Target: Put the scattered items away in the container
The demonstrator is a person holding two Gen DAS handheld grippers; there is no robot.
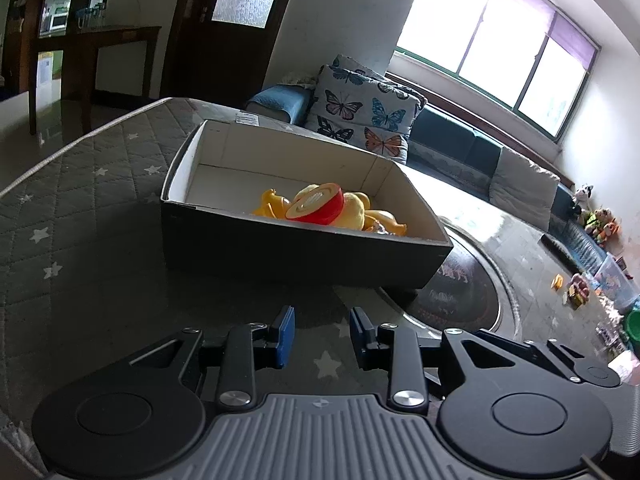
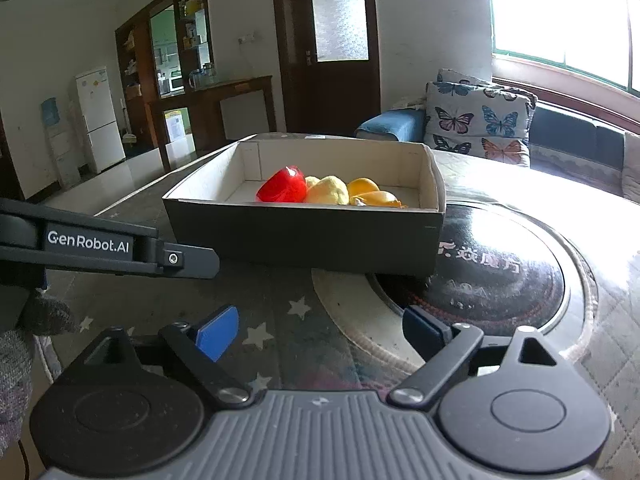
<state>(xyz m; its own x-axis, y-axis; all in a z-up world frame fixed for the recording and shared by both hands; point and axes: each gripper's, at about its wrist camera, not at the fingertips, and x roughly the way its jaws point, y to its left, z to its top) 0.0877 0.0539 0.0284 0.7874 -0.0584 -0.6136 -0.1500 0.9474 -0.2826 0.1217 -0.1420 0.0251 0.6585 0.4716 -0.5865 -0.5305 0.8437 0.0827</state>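
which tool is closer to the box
Hard to call; about level. Left tool faces the box head-on, open and empty; right tool sits beside it, also short of the box, open.

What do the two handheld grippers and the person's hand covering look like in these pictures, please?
Both the left gripper and the right gripper are black linkages on ribbed grey bodies, with blue finger pads. The left one's side reads "GenRobot.AI". A grey knitted glove is worn.

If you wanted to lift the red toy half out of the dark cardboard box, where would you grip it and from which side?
I would come from above, since the walls of the dark cardboard box block any side approach. The red toy half lies tilted, its pale cut face up toward the left gripper's camera and leaning on the yellow plush toys. Pinching across the red rim, one finger on each side, looks safest.
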